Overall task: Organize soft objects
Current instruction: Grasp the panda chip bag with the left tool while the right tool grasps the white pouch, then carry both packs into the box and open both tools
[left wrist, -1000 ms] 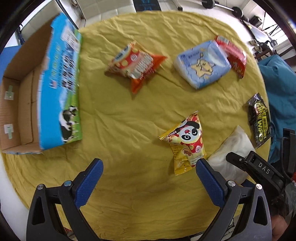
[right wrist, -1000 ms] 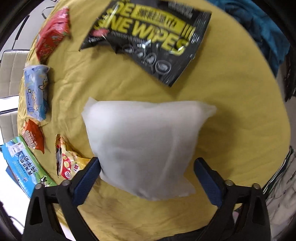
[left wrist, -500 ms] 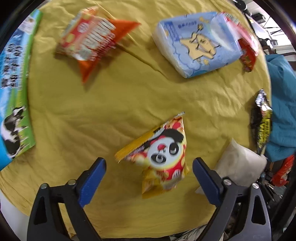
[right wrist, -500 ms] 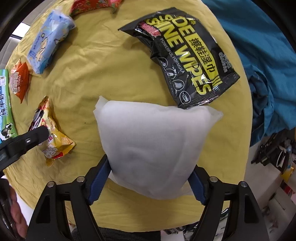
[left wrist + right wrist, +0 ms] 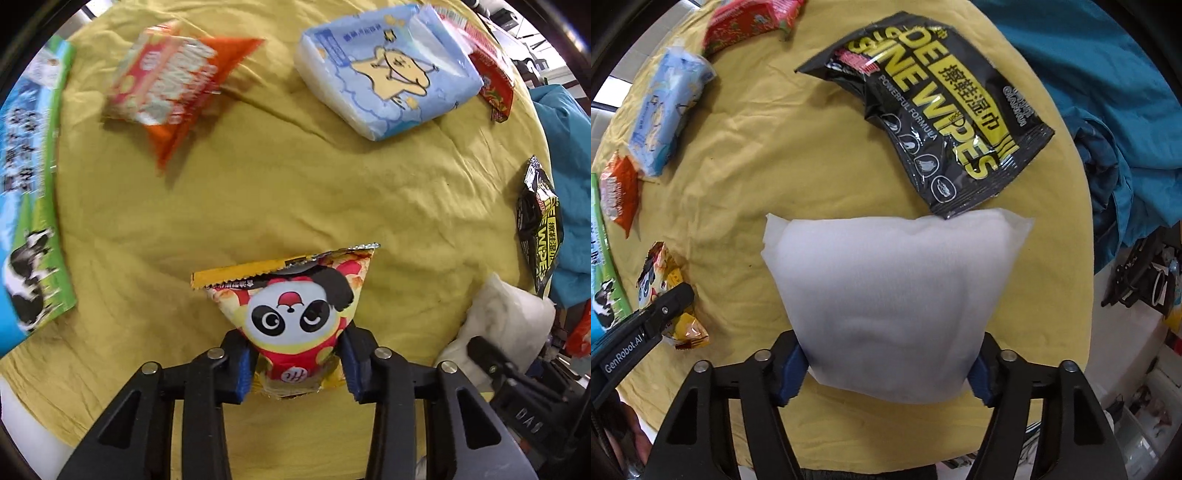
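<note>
A yellow and red panda snack bag (image 5: pixel 295 310) lies on the yellow tablecloth (image 5: pixel 258 192). My left gripper (image 5: pixel 297 369) points straight down and is shut on the bag's lower end, both blue pads pressing its sides. A white soft pillow pouch (image 5: pixel 894 288) lies near the table's edge. My right gripper (image 5: pixel 886 373) has its jaws closing on the pouch, and the pads squeeze its near end narrower. The left gripper's finger (image 5: pixel 661 314) shows beside the panda bag (image 5: pixel 661 273) in the right wrist view.
A black shoe-wipes pack (image 5: pixel 934 110) lies just beyond the pouch. Farther off lie a blue tissue pack (image 5: pixel 388 74), an orange snack bag (image 5: pixel 166 85) and a red pack (image 5: pixel 495 85). A cow-print carton (image 5: pixel 29 221) stands at the left. Teal cloth (image 5: pixel 1108 92) hangs past the right edge.
The left gripper came down over the panda bag and shut on it. The right gripper rolled and its jaws narrowed onto the white pouch.
</note>
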